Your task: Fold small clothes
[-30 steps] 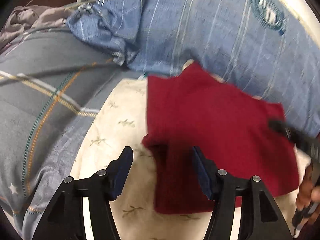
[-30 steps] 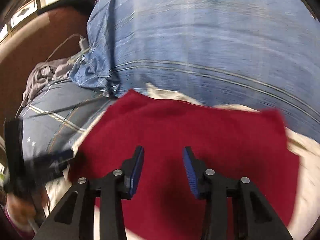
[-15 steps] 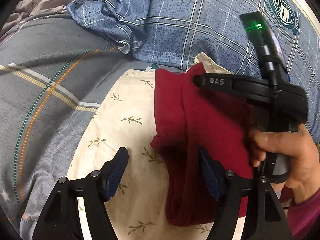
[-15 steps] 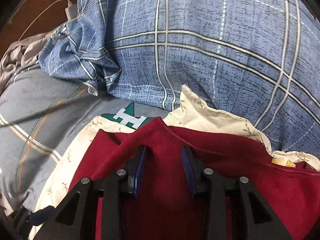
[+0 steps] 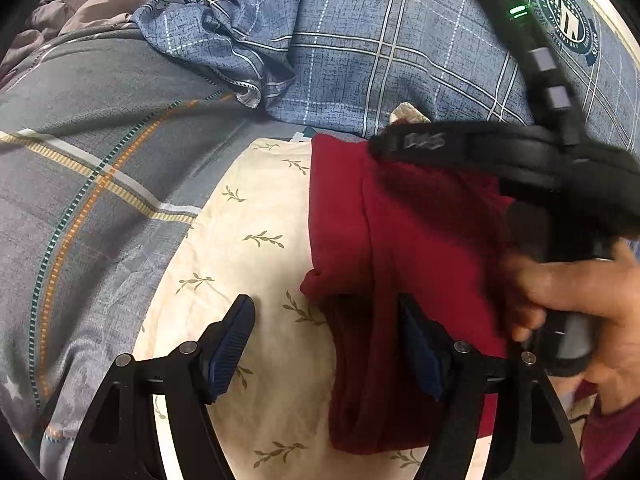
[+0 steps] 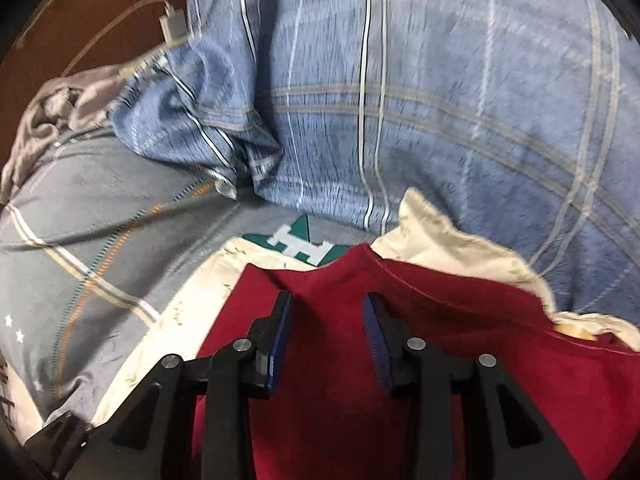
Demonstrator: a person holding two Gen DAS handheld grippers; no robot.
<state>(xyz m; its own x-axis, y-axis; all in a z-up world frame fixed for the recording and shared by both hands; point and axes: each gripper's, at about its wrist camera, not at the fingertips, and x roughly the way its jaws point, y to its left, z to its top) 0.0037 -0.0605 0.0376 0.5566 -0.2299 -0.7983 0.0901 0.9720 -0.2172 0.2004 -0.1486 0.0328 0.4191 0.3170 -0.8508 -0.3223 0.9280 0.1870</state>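
On cream leaf-print cloth [image 5: 256,216]: folded red garment [image 5: 420,248]; left gripper [image 5: 326,344] just widened, released; right gripper [image 6: 326,334] half-parted above red fabric, grasping nothing.

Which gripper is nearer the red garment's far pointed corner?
Right. The right gripper sits just short of the red garment corner; the left gripper, open, straddles its near left edge.
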